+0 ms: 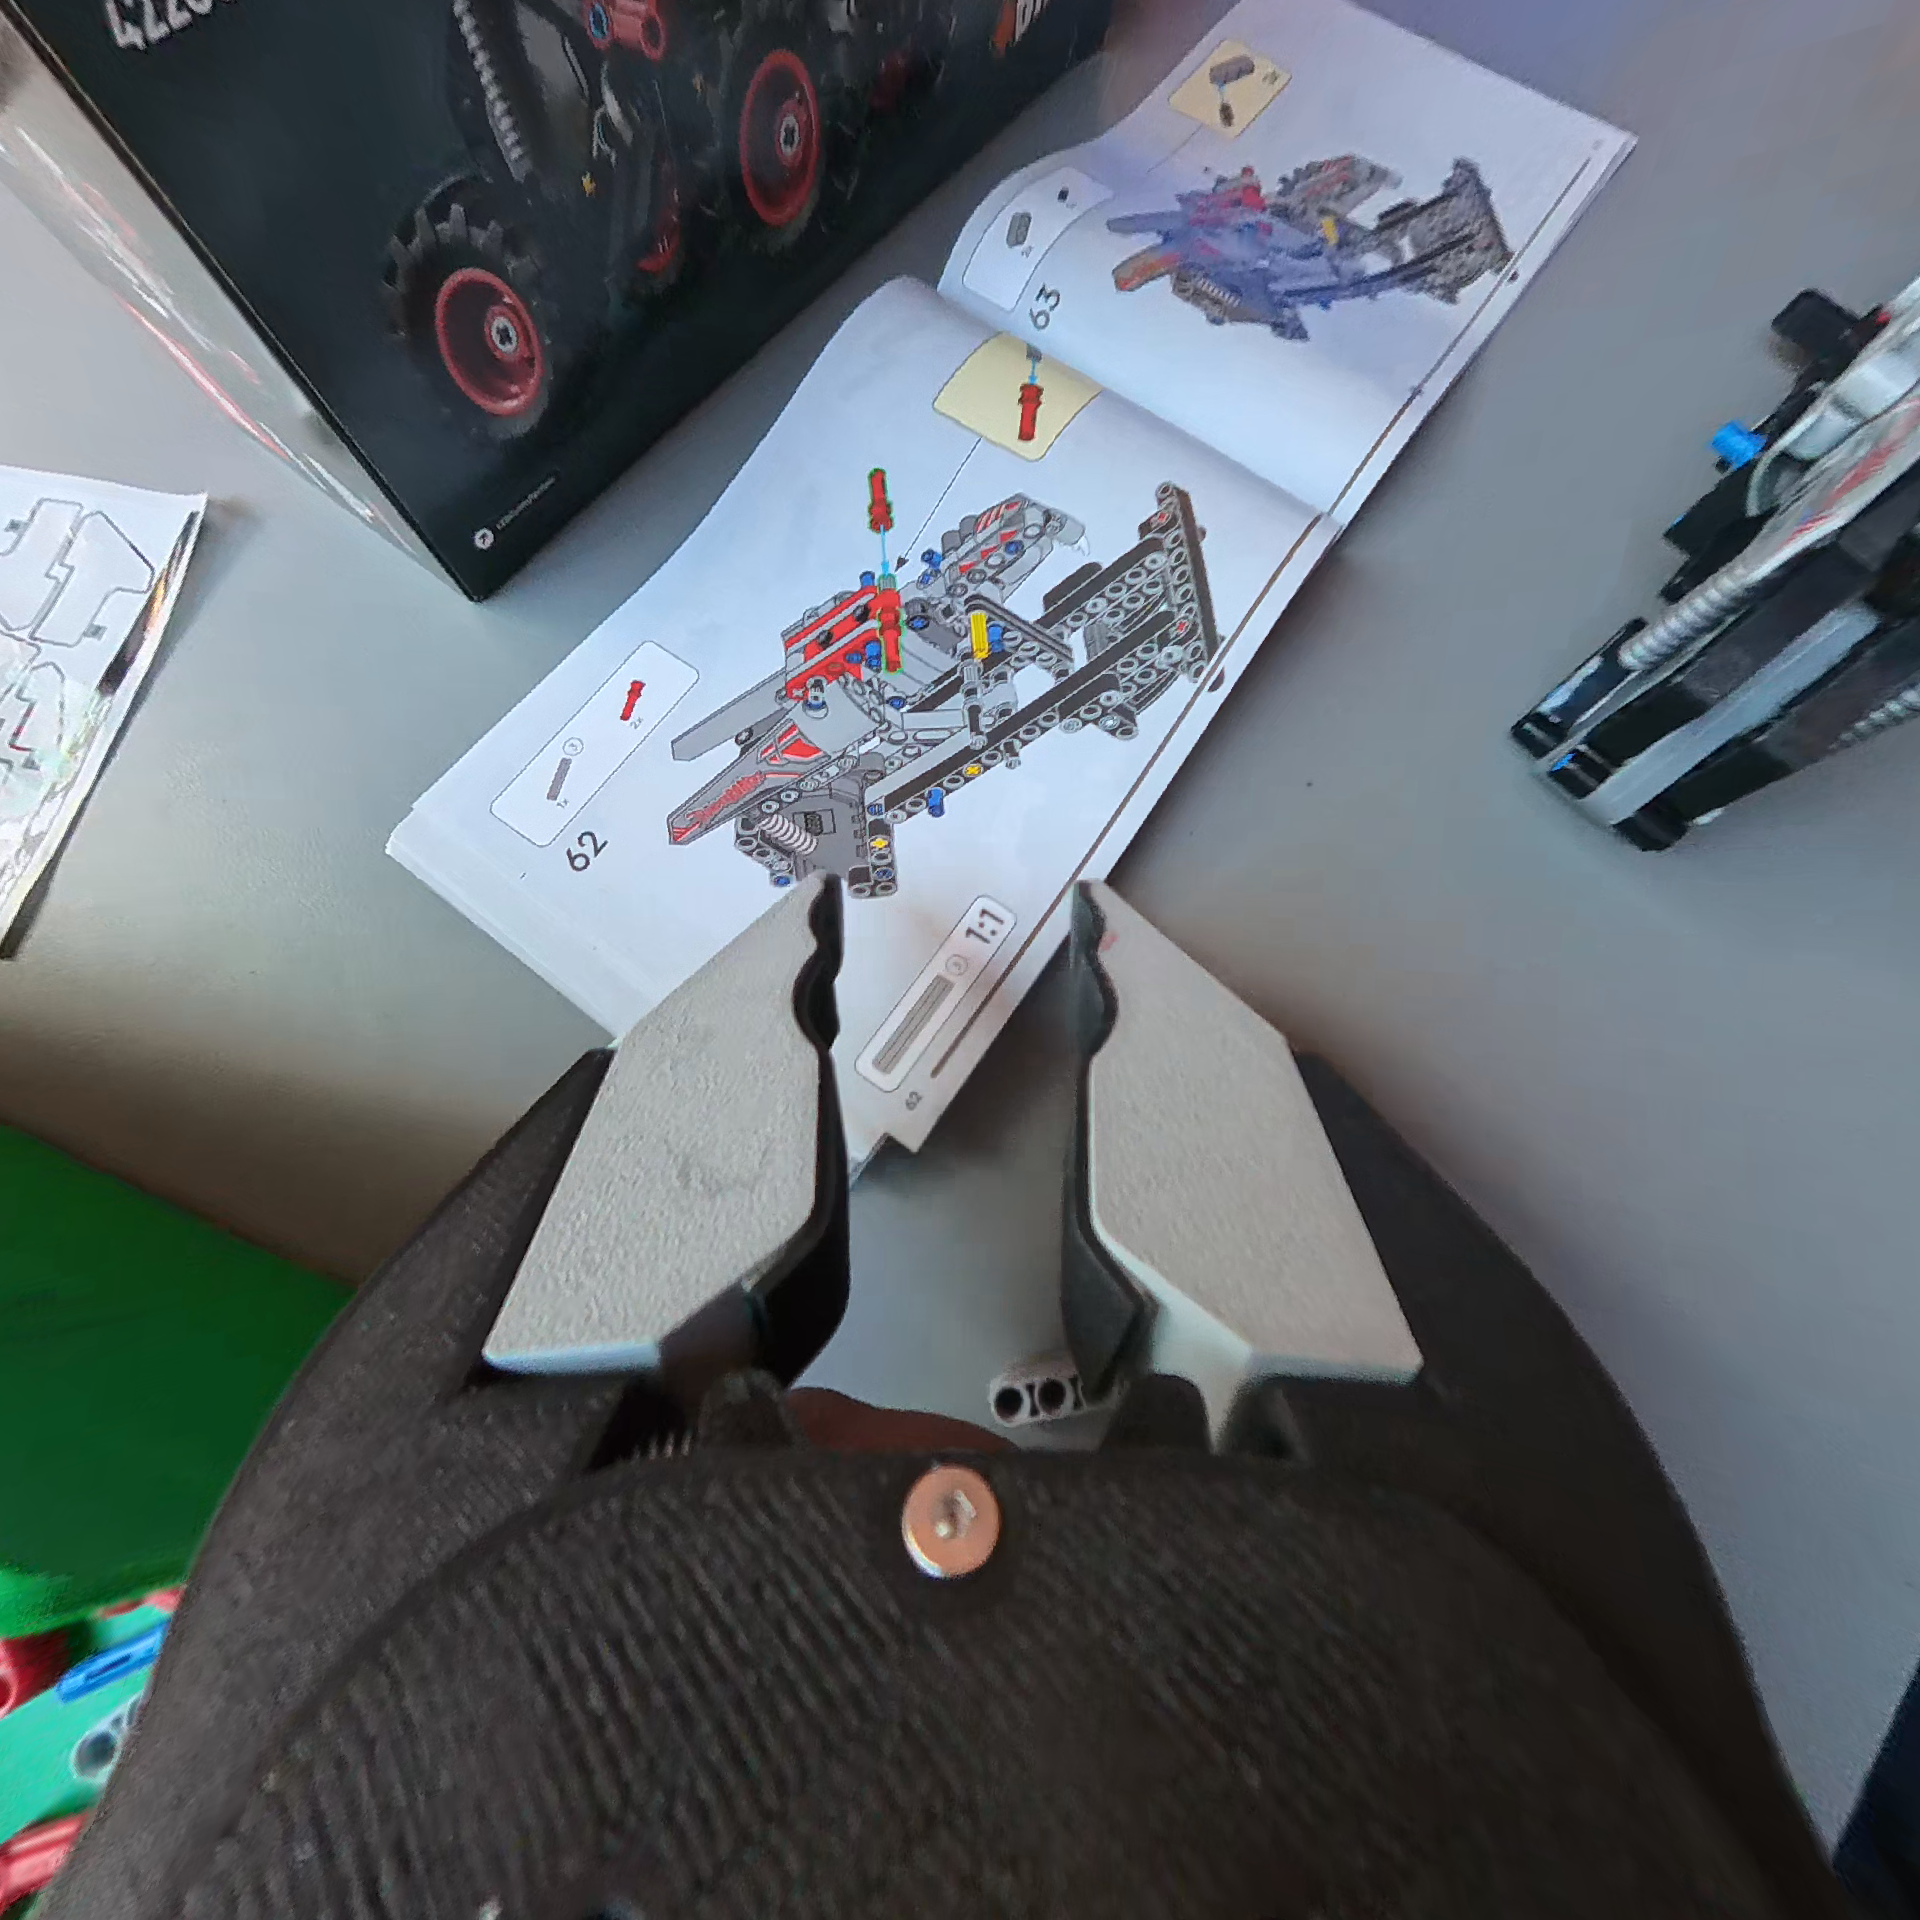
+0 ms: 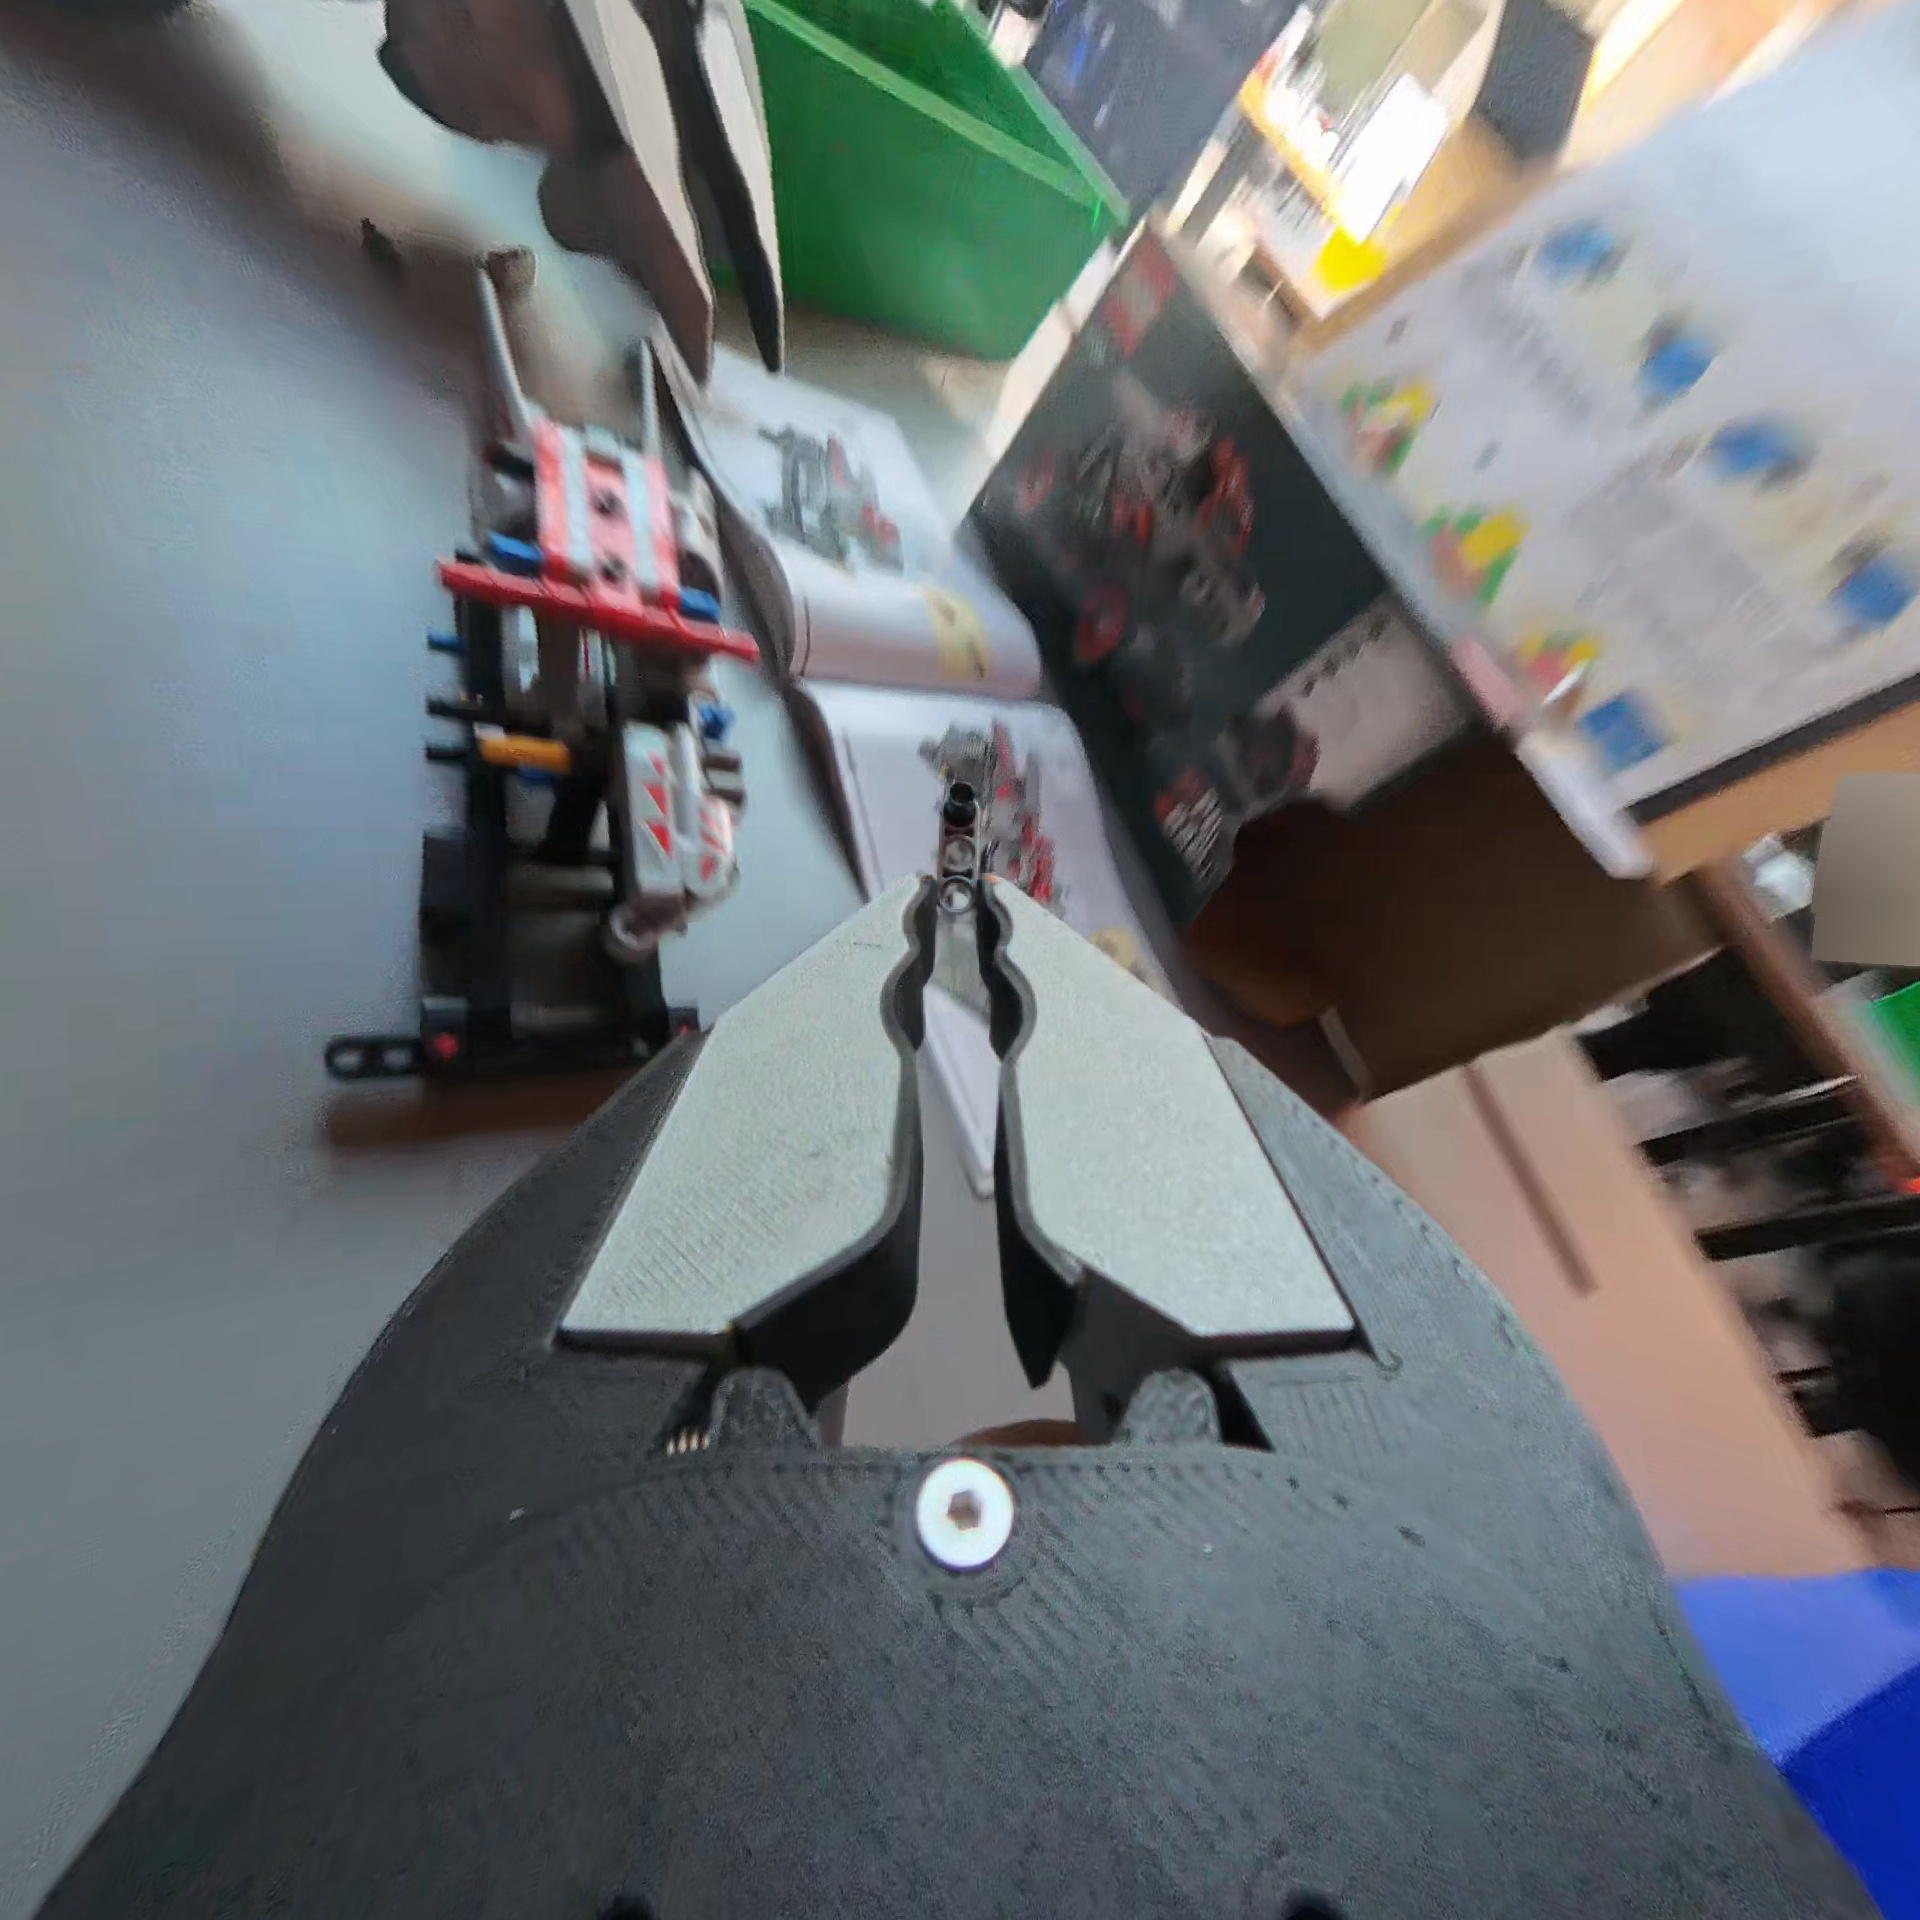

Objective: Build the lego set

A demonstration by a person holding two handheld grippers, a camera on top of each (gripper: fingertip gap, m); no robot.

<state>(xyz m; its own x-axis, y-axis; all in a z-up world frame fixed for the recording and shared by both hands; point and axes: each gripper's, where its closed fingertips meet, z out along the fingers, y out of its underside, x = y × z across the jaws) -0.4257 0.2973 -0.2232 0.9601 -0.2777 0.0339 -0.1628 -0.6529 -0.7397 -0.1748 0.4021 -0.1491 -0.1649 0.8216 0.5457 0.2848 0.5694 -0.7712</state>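
Observation:
My left gripper (image 1: 951,894) is open and empty, hovering over the near edge of the open instruction booklet (image 1: 727,727) on the grey table. A small grey two-hole piece (image 1: 1039,1397) lies on the table below its fingers. The partly built black, grey and red model (image 2: 582,727) stands on the table; in the left wrist view only its end (image 1: 1745,623) shows at the right edge. My right gripper (image 2: 958,888) is shut on a small grey beam with a black pin (image 2: 958,842), held in the air over the booklet (image 2: 914,644). The left gripper (image 2: 665,177) shows at the top of the right wrist view.
The black set box (image 1: 499,208) stands behind the booklet and shows in the right wrist view (image 2: 1195,582). A sticker sheet (image 1: 73,665) lies at the left. A green bin (image 1: 135,1330) with loose pieces is near left, also in the right wrist view (image 2: 914,166). Shelving (image 2: 1662,416) stands beyond the table. My right fingertips sit around 30 centimeters from my left ones.

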